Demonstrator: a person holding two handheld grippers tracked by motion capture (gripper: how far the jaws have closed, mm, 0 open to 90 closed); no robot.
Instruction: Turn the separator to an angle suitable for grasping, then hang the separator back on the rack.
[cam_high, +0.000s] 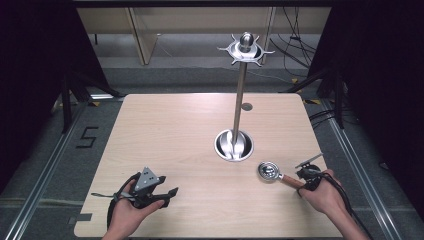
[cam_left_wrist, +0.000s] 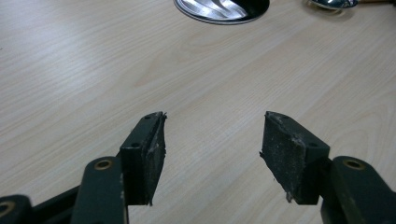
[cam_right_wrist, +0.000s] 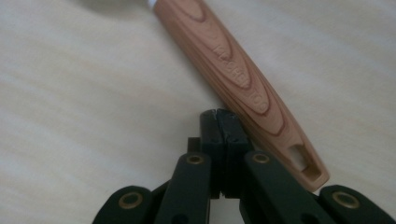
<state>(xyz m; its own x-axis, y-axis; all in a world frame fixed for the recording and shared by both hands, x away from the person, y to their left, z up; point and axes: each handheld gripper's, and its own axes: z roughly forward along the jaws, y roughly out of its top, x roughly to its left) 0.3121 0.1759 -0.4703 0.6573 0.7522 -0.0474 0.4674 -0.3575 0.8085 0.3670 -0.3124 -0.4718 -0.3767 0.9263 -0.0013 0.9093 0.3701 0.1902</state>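
A small metal ladle (cam_high: 268, 171) with a wooden handle (cam_right_wrist: 233, 74) lies on the wooden table (cam_high: 170, 130), right of centre near the front. My right gripper (cam_right_wrist: 219, 116) is shut with its jaws pressed together and nothing between them; the handle lies just beside them on the right, its hole end level with the jaws. In the high view the right gripper (cam_high: 306, 181) sits at the handle's near end. My left gripper (cam_left_wrist: 212, 149) rests open over bare table at the front left (cam_high: 170, 196), with nothing between its pads.
A steel utensil stand rises from a round base (cam_high: 233, 145) behind the ladle, topped by a ring of hooks (cam_high: 245, 48). The base (cam_left_wrist: 222, 7) and ladle bowl (cam_left_wrist: 334, 3) edge the left gripper view. A small grey disc (cam_high: 247, 106) lies farther back.
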